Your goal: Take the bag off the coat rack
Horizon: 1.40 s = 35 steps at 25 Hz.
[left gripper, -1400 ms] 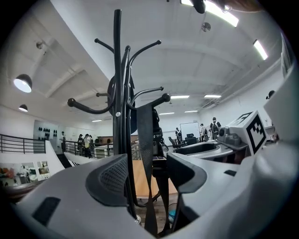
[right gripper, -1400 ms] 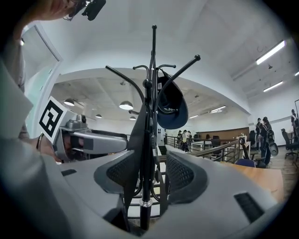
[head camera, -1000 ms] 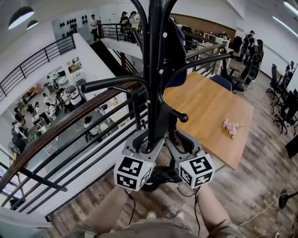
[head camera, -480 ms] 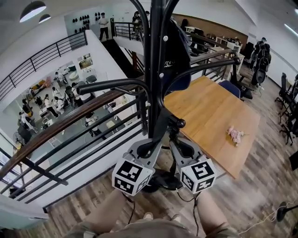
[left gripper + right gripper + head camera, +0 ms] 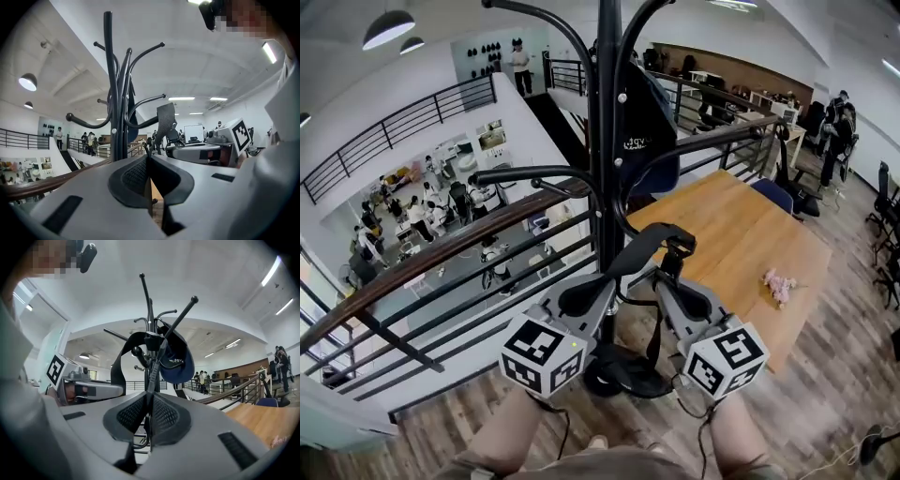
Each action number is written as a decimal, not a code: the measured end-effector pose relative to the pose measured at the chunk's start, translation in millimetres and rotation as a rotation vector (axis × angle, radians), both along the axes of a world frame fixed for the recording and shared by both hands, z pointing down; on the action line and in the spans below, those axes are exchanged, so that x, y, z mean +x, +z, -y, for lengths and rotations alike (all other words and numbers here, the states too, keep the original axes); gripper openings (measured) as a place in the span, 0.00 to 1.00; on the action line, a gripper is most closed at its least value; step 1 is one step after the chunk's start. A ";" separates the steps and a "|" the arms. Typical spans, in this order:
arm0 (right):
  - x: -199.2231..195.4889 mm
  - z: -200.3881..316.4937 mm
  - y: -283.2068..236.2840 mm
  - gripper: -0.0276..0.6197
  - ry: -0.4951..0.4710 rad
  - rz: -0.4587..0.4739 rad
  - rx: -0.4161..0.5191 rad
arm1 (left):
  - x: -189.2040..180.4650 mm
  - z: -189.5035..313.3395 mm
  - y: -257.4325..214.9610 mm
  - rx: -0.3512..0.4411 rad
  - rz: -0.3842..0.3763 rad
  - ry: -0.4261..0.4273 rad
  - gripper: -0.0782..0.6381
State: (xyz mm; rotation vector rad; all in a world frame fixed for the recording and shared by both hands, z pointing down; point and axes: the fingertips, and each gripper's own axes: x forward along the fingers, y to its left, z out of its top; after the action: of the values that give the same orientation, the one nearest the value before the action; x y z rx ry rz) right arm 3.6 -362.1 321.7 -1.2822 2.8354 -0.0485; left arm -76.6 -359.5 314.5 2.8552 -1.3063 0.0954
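The navy bag (image 5: 654, 141) hangs on the far side of the coat rack (image 5: 607, 112). Its strap (image 5: 642, 248) arches out near the pole. The left gripper (image 5: 598, 286) is clenched on one end and the right gripper (image 5: 664, 278) is closing on the other. A railing (image 5: 441, 258) stands behind, and a table (image 5: 741, 234) is to the right.

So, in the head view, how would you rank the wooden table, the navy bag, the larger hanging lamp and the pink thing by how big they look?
1. wooden table
2. navy bag
3. larger hanging lamp and pink thing: they look about alike, so I will not rank one over the other.
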 end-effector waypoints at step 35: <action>253.6 -160.7 -45.9 0.12 0.684 -0.096 0.056 | 264.5 -77.6 -40.8 0.087 0.029 0.691 0.13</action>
State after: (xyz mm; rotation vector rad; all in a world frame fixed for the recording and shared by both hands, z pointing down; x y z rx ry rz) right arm 257.2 -201.4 275.8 -2.1944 2.2799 0.1103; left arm 187.9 -281.9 273.7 3.2390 -0.2745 0.0780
